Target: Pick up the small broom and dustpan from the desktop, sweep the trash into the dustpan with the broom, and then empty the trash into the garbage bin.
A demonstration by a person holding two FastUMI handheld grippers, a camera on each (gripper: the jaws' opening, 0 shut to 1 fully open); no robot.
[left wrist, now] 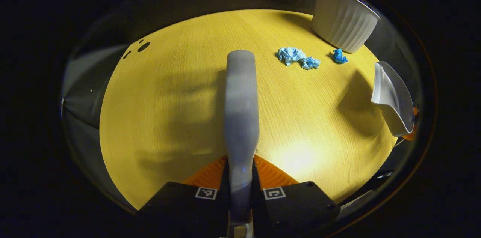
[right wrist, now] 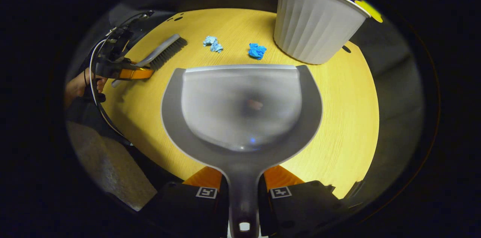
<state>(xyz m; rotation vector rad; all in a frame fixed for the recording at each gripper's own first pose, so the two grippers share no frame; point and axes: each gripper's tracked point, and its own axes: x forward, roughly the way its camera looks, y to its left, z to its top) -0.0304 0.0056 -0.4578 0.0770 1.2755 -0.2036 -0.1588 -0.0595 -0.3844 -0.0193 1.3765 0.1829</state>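
In the left gripper view my left gripper [left wrist: 241, 178] is shut on the grey handle of the small broom [left wrist: 241, 110], which runs straight ahead over the yellow tabletop [left wrist: 169, 110]. Two crumpled blue paper scraps [left wrist: 297, 57] [left wrist: 339, 56] lie ahead to the right, near the white ribbed garbage bin [left wrist: 342, 18]. The dustpan [left wrist: 392, 99] hangs at the right edge. In the right gripper view my right gripper [right wrist: 243, 189] is shut on the handle of the grey dustpan [right wrist: 242, 106], held above the table. Beyond its lip lie the pale scrap [right wrist: 212, 43] and the darker scrap [right wrist: 257, 50]. The broom [right wrist: 161, 53] and left gripper [right wrist: 124, 71] are at the left.
The garbage bin [right wrist: 313, 24] stands at the far right of the table [right wrist: 349, 118]. A hand [right wrist: 77, 86] holds the left gripper at the table's left edge, with cables trailing. Small dark holes [left wrist: 142, 47] mark the far left corner of the tabletop.
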